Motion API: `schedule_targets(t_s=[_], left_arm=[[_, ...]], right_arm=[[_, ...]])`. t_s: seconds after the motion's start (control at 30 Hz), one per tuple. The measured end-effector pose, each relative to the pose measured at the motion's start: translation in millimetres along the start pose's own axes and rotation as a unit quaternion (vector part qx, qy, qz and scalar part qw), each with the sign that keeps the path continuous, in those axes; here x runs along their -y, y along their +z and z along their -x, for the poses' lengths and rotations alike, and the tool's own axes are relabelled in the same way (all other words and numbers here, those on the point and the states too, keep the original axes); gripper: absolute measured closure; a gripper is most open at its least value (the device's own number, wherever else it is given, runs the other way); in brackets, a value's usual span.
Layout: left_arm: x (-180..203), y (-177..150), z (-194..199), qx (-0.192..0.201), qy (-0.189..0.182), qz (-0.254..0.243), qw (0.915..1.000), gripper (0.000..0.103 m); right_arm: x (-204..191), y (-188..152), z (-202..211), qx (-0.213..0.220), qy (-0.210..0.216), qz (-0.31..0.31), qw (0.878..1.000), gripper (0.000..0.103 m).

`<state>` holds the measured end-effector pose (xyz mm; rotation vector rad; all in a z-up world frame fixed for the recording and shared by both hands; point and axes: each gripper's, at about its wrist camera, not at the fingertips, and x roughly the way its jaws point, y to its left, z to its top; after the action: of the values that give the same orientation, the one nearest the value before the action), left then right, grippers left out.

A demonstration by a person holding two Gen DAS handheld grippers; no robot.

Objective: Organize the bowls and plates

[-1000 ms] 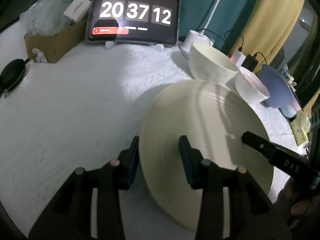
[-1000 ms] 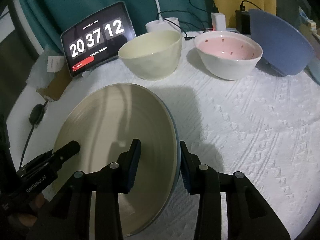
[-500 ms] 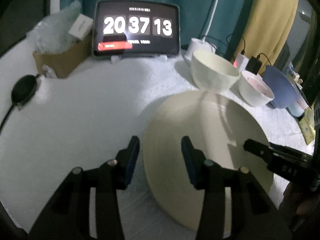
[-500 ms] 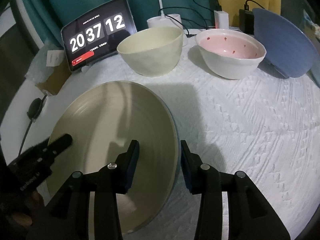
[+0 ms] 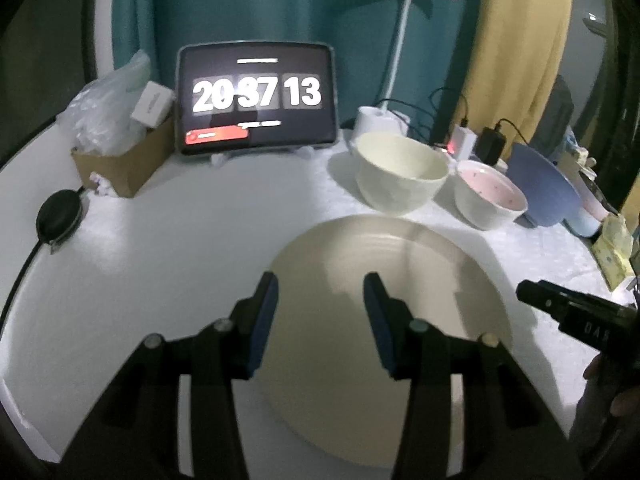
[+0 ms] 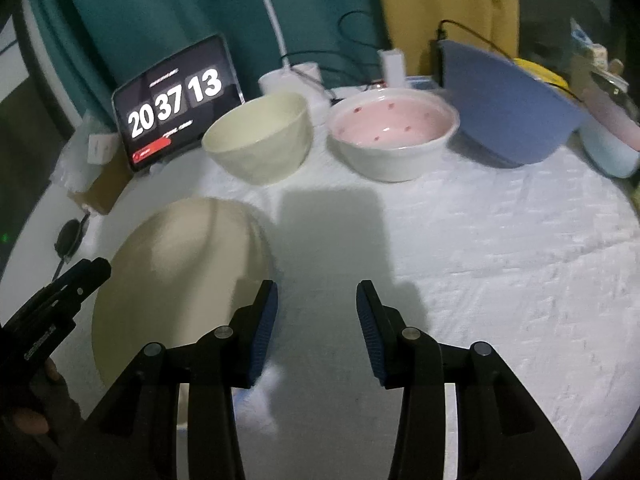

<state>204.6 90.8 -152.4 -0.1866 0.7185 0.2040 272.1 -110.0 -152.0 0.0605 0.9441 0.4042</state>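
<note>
A large cream plate [image 5: 400, 320] lies flat on the white tablecloth; it also shows in the right wrist view [image 6: 180, 272]. My left gripper [image 5: 320, 312] is open and empty, held above the plate's near left rim. My right gripper [image 6: 316, 312] is open and empty over bare cloth just right of the plate. Behind stand a cream bowl [image 5: 400, 176] [image 6: 260, 144], a pink-lined white bowl [image 5: 490, 196] [image 6: 394, 132] and a tilted blue plate [image 5: 548, 192] [image 6: 508, 108] leaning at the back right.
A tablet clock [image 5: 256, 96] stands at the back beside a cardboard box [image 5: 120, 164] with plastic wrap. A desk lamp [image 5: 400, 40], chargers and cables [image 5: 476, 140] sit behind the bowls. A black round object [image 5: 58, 220] lies at the left edge. A pale blue cup [image 6: 608, 148] is far right.
Both grippers have opened wider, let go of the cream plate and drawn back and up. The right gripper has moved right, off the plate. The plate now lies flat on the cloth.
</note>
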Motion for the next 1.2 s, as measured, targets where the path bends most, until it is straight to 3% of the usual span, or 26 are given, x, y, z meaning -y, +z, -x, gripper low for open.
schedule_targets(t_s=[0.5, 1.2], left_arm=[[70.9, 16.5, 10.1, 0.015, -0.043, -0.050, 0.9977, 0.057], [154.7, 45.2, 10.4, 0.036, -0.092, -0.108, 0.9892, 0.057]], right_arm=[[69.6, 4.0, 38.9, 0.044, -0.029, -0.041, 0.998, 0.060], [138.0, 18.6, 76.3, 0.087, -0.051, -0.064, 0.993, 0.060]])
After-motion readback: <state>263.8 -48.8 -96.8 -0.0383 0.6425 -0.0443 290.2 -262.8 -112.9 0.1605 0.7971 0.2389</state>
